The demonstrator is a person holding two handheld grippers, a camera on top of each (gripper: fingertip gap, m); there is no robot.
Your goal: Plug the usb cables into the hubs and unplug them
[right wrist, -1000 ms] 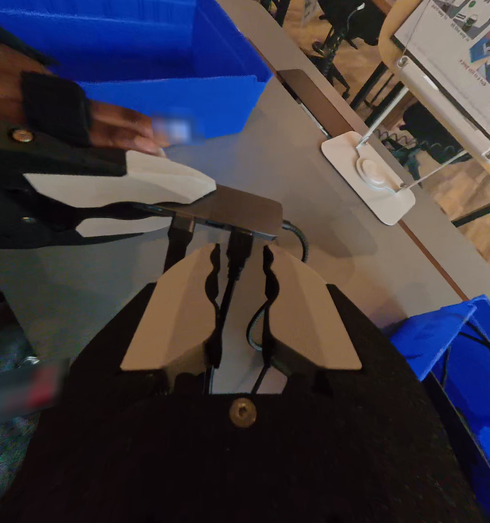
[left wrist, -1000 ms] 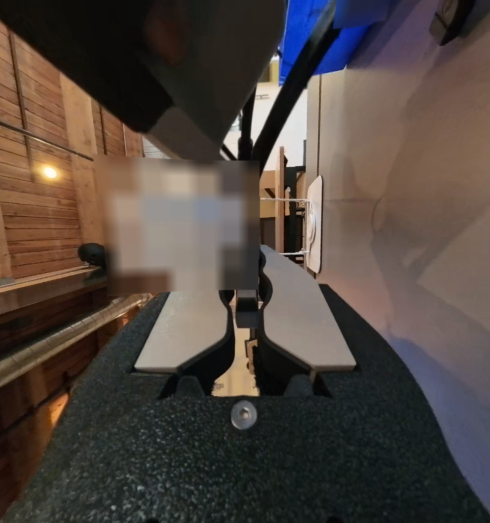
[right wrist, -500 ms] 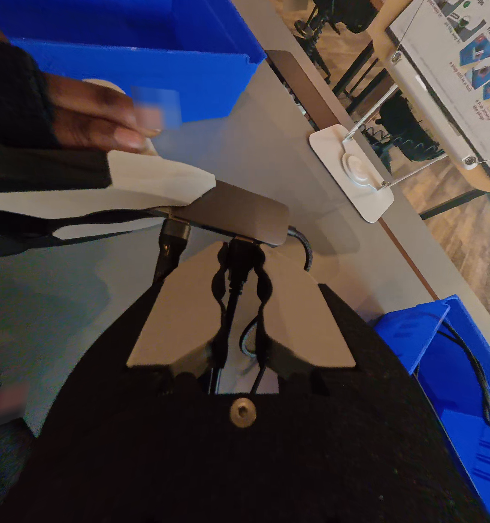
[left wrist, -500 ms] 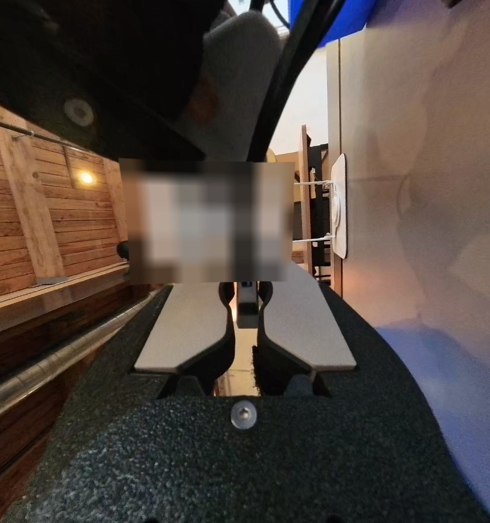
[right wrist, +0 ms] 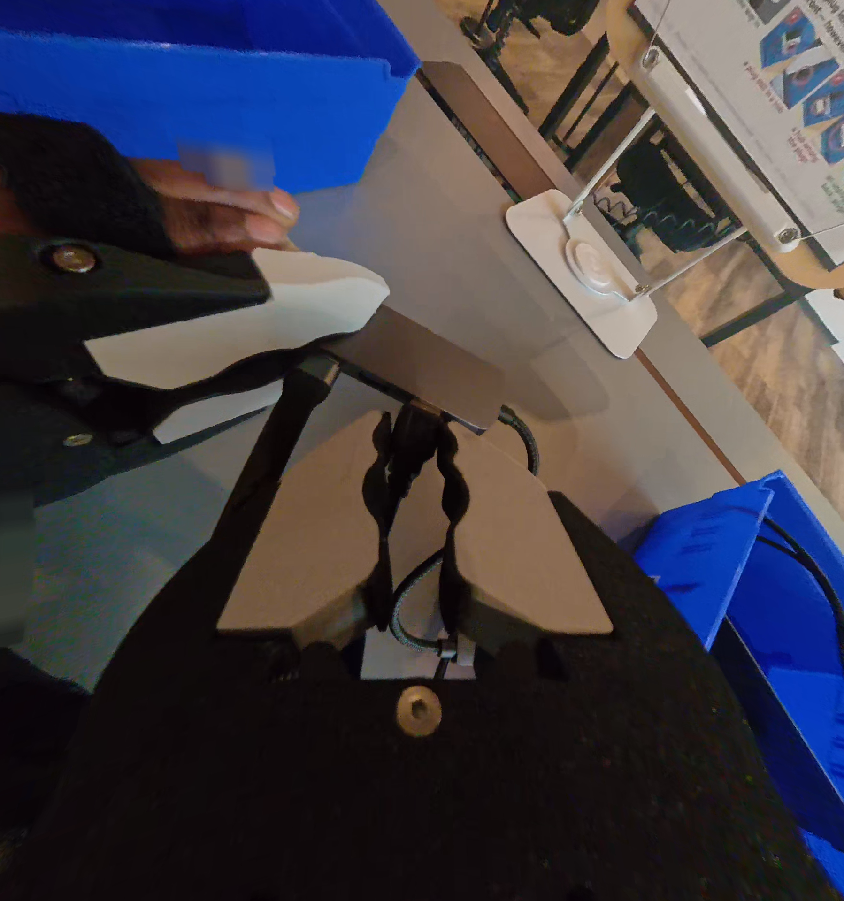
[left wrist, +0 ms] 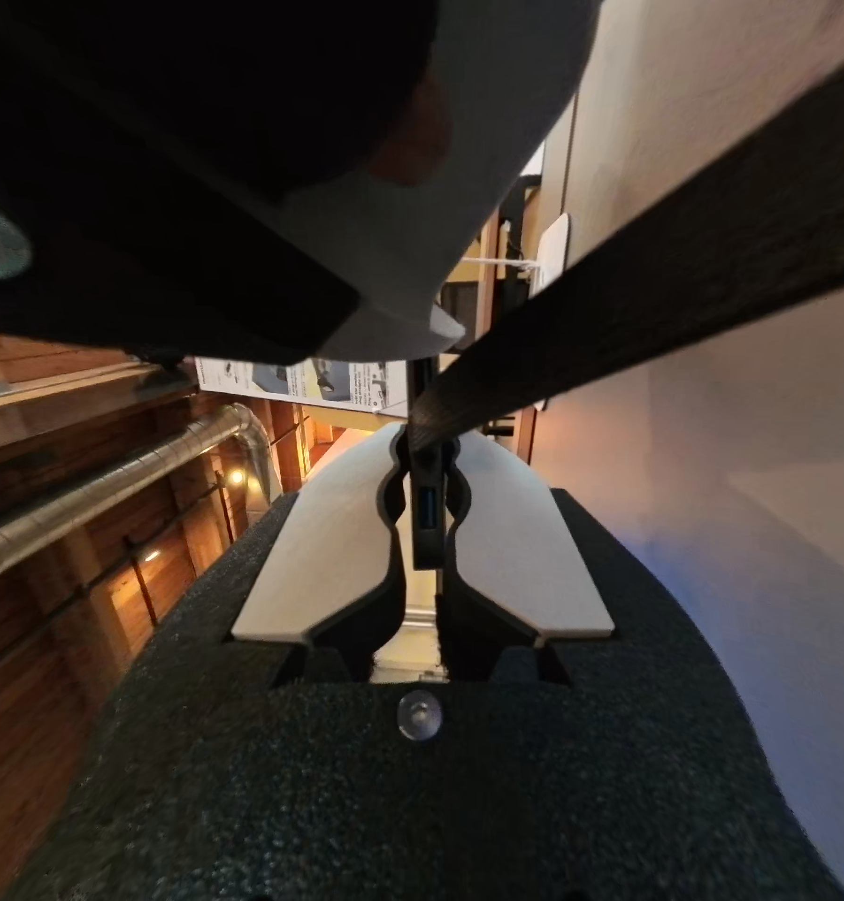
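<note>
Left claw (right wrist: pixel 264 341) clamps the hub (right wrist: pixel 425 370) above the tabletop (right wrist: pixel 434 234); right claw (right wrist: pixel 412 439) is closed on the middle plug (right wrist: pixel 410 439), seated in the hub's edge. We keep the hub rigid, move straight along the port axis, no twisting.

A grey table (right wrist: pixel 439 234) carries a large blue bin (right wrist: pixel 191 92) at its far side and a second blue bin (right wrist: pixel 761 609) at its near right edge. A white stand base (right wrist: pixel 547 248) sits by the table's edge, its wire arms holding an illustrated instruction sheet (right wrist: pixel 810 97). Beyond lie wooden plank walls (left wrist: pixel 69 609) and a metal duct (left wrist: pixel 117 492).
</note>
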